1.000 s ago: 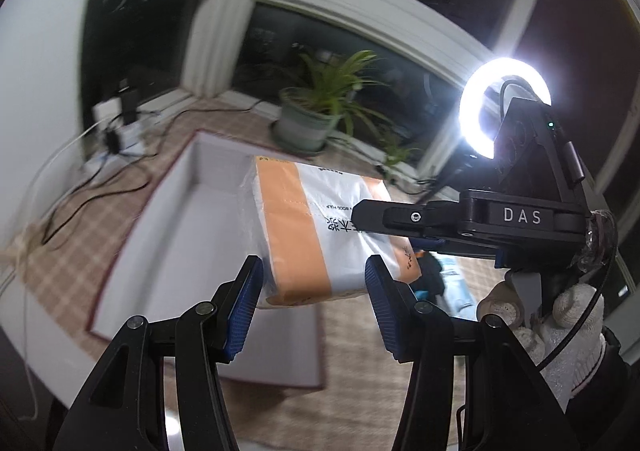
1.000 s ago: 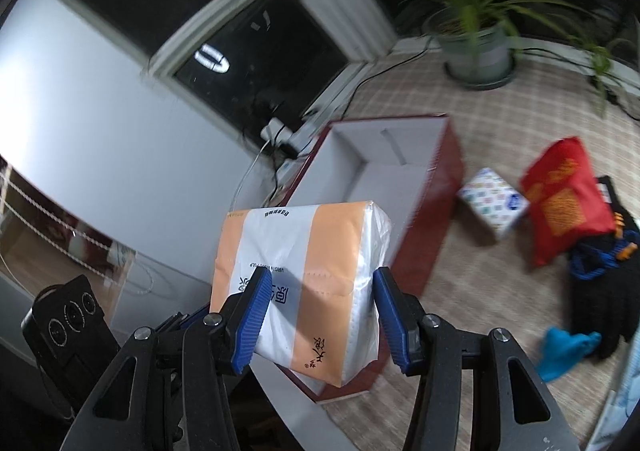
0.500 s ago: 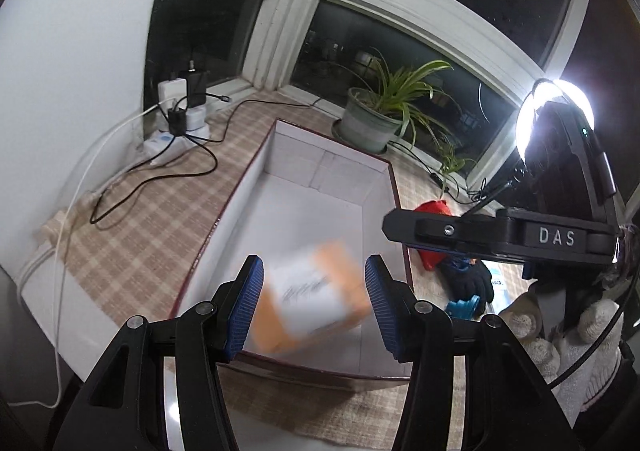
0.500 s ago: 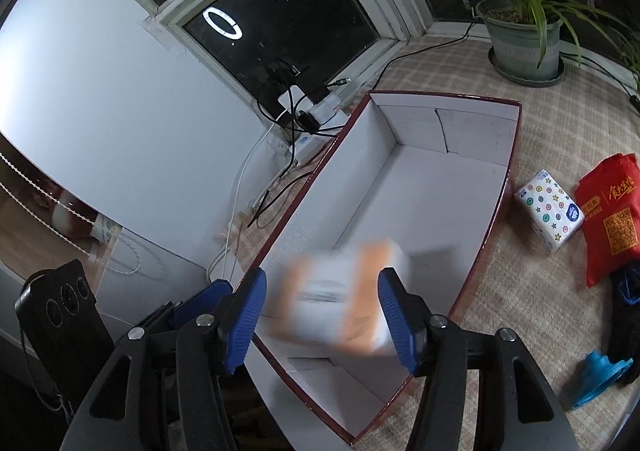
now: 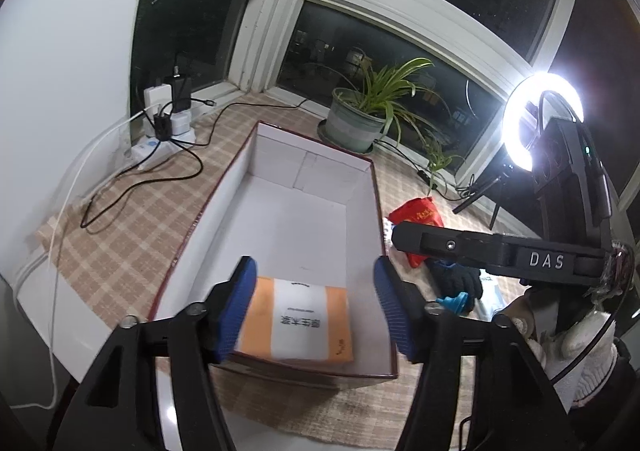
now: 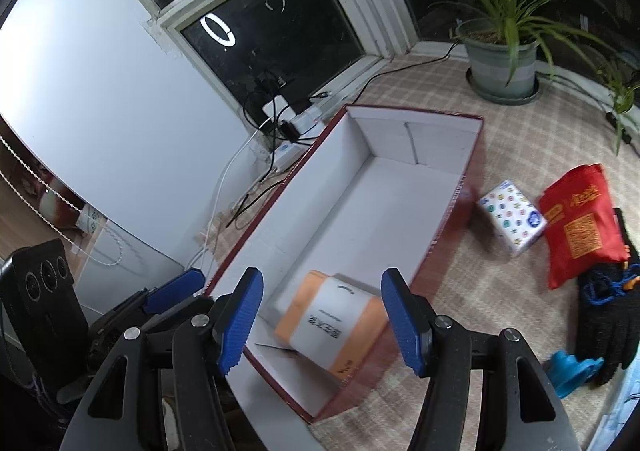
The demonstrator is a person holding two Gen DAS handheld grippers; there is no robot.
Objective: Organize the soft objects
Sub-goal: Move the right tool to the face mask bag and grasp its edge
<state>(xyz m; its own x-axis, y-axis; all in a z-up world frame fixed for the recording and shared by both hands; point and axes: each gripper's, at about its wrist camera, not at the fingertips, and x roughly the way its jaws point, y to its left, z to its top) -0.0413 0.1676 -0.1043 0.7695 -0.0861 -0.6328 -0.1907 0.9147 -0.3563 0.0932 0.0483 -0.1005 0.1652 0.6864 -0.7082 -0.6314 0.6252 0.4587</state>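
The orange-and-white tissue pack (image 5: 298,325) lies in the near end of the box (image 5: 362,211), clear of both tools. Left tool (image 5: 316,311) is opening, nothing between its pads; right tool (image 6: 322,321) is spread and empty too. Best now: lift clear of the box wall, then go for the patterned pack (image 6: 512,217) on the tabletop (image 6: 460,331).

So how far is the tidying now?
Done: the orange tissue pack lies inside the box. In hand: nothing; both tools are open. Left: the patterned tissue pack, red bag, black glove and blue item lie outside.
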